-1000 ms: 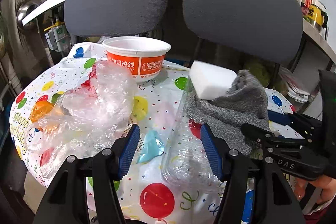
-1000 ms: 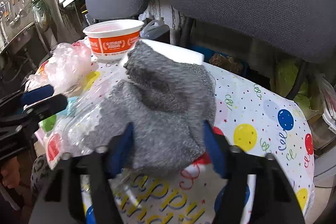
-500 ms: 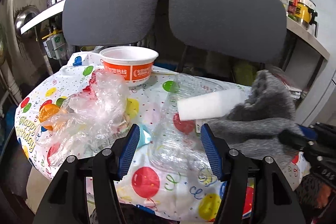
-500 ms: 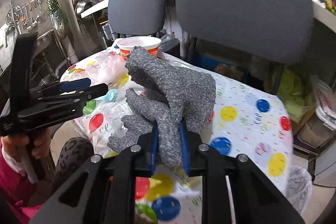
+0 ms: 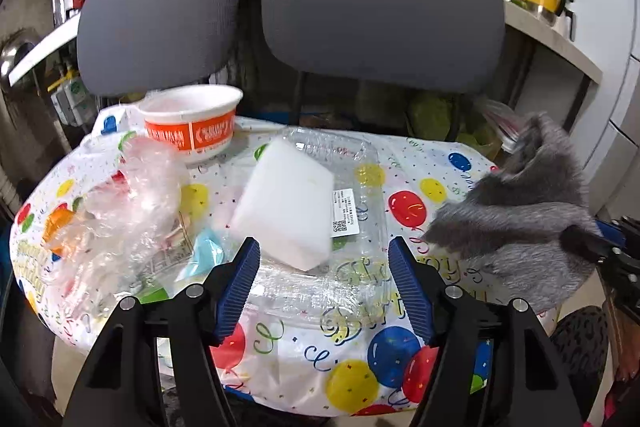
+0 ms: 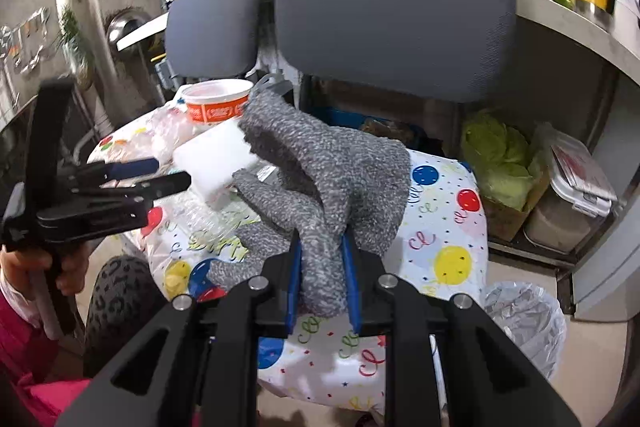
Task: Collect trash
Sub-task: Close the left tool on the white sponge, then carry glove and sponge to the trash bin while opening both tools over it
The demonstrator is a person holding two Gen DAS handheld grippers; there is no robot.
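Left wrist view: left gripper (image 5: 324,259) hangs over the near edge of the table (image 5: 400,359), tongs spread, jaws just opened a bit wider, nothing pinched; the clear plastic container (image 5: 352,187) lies ahead of and between the pads, with the white foam block (image 5: 286,203) resting on it mid-table. Crumpled plastic wrap (image 5: 128,203) sits toward the left edge, orange-banded noodle cup (image 5: 192,123) at the far-left edge. Grey cloth (image 5: 520,223) hangs at the right edge, off the surface, blurred. Right wrist view: right gripper (image 6: 322,267) has its tongs pinching a fold of the grey cloth (image 6: 320,179), jaws just closed on it and now steady, rest of it draped over the near edge of the table. Lined bin (image 6: 524,319) stands on the floor just off the right edge. Step in hand, my read: carrying the cloth away. Next: swing right over the bin and release; left closes on the container, block may slide off.
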